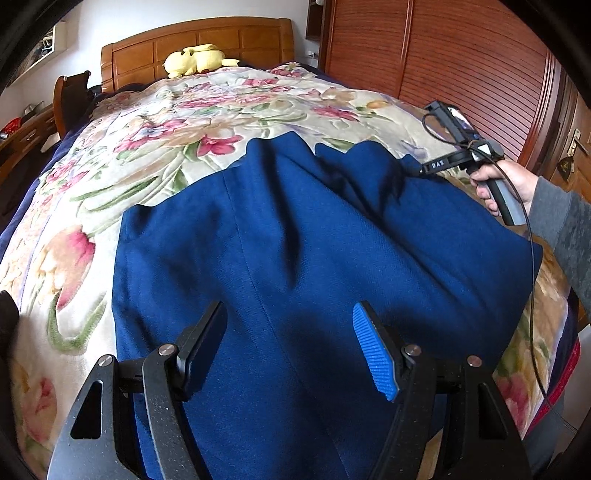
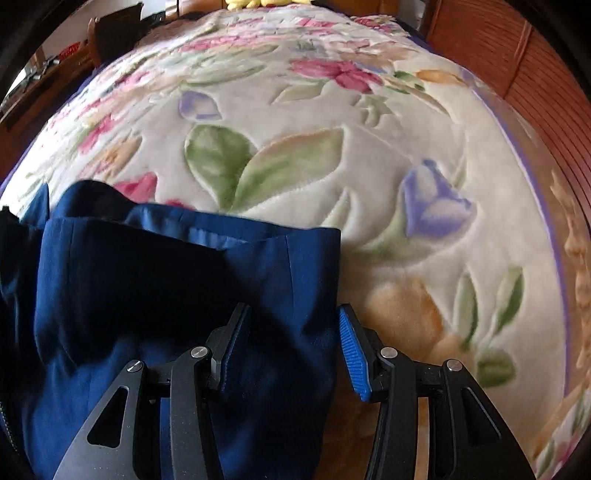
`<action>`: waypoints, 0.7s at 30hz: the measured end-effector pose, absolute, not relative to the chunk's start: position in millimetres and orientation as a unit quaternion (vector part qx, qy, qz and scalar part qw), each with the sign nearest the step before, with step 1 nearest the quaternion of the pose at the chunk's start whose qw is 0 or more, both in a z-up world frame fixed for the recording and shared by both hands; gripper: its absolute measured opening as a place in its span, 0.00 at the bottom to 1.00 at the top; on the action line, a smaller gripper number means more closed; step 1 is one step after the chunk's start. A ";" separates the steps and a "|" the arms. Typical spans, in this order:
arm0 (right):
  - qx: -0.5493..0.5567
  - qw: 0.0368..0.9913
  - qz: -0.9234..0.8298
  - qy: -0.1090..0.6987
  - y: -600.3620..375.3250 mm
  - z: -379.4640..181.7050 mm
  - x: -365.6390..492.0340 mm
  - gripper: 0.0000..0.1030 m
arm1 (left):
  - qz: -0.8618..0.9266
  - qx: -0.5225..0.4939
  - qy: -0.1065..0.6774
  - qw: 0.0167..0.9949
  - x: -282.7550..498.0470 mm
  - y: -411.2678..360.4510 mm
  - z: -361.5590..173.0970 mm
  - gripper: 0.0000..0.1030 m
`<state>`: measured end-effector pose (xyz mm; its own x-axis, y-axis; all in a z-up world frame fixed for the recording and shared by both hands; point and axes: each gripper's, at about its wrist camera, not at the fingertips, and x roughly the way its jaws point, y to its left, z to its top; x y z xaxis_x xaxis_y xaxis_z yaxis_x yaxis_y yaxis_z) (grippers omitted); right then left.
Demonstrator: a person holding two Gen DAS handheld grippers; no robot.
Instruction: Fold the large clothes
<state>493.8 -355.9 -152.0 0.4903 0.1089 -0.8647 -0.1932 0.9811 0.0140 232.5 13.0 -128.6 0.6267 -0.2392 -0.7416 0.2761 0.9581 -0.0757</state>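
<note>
On floral blanket (image 1: 155,162), blue coat (image 1: 295,258).

Blue garment (image 1: 295,240) runs off the bottom edge in both views, its near end unseen. Right gripper's (image 1: 424,170) fingertips sit hidden behind a raised fold in the left wrist view. Yellow plush toy (image 2: 258,3) is cut off at the top edge. Floral blanket (image 2: 314,44) is blurred far back.
</note>
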 end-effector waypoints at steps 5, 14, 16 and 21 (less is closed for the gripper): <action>-0.078 0.887 0.076 0.449 -356.8 -129.0 482.3 0.03 | -0.144 0.025 0.412 0.899 232.4 11.9 -131.4 0.69; -0.050 0.893 0.015 0.448 -388.7 -110.3 467.9 0.23 | -0.144 0.018 0.398 0.906 227.6 13.3 -122.6 0.69; -0.058 0.892 0.025 0.447 -381.8 -103.4 452.5 0.40 | -0.146 0.018 0.394 0.907 225.0 12.6 -119.9 0.69; -0.064 0.904 0.067 0.417 -366.3 -76.1 387.0 0.43 | -0.149 0.011 0.382 0.912 216.3 10.9 -112.8 0.69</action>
<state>387.0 -366.3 -76.1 0.6430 0.0674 -0.7629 -0.1750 0.9827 -0.0607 216.3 10.9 -112.8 0.6634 -0.2637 -0.7003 0.2806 0.9552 -0.0939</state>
